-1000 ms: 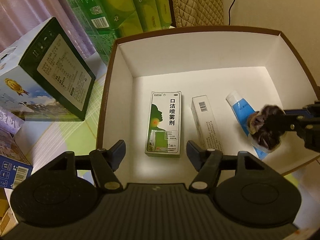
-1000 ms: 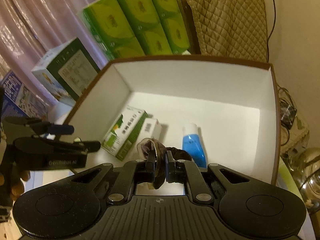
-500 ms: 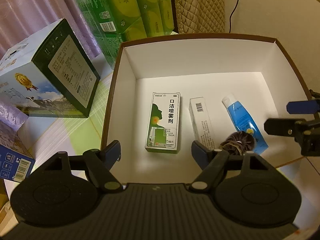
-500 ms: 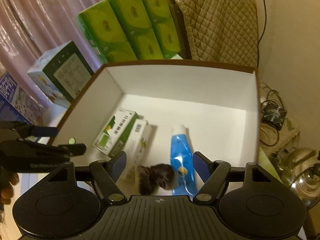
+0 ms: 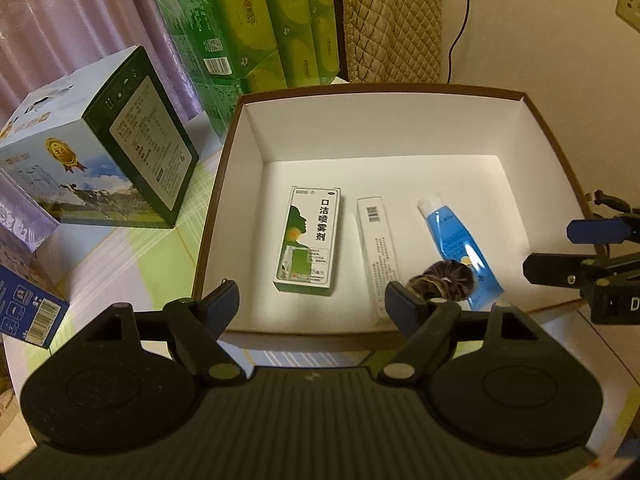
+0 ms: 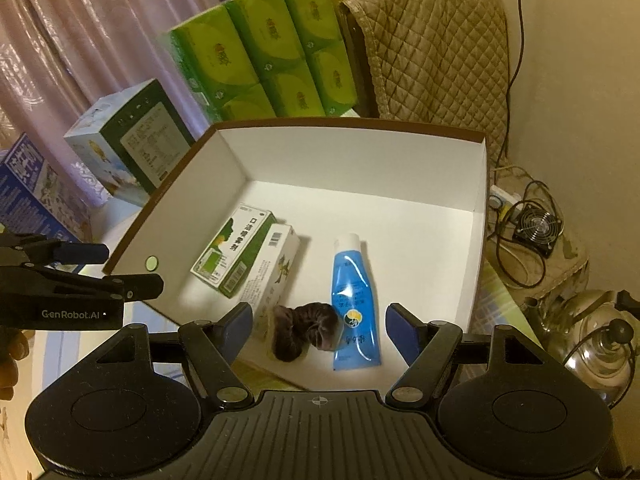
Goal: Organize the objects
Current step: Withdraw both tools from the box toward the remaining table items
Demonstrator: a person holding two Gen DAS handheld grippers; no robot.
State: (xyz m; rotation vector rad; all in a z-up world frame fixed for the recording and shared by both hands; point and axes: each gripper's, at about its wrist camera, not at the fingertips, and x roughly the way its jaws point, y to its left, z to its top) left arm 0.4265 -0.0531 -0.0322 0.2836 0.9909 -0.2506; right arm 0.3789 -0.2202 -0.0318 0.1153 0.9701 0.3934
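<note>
Both my claws are spread w/ nothing in them: left claw [image 5: 312, 300] hangs over the near wall of the box [image 5: 224, 184], right claw [image 6: 320, 328] over the near right part.

Nearest inside: hair scrunchie [image 6: 306, 330], lying on the box floor by the near wall, touching the lower end of the blue tube [image 6: 354, 300], btwn it and the slim white carton [image 6: 280, 268]. Left of that, the green-and-white spray carton [image 5: 310, 238], flat, just beside the white one. So four items are in, roughly side by side.

Back half of the box is bare.

Beyond, on the desk [image 5: 132, 264]: milk carton box [image 5: 100, 160], blue box [image 5: 28, 304], green tissue packs [image 6: 264, 52]. Can't tell if those go in too; if not, I judge the job approx done.
</note>
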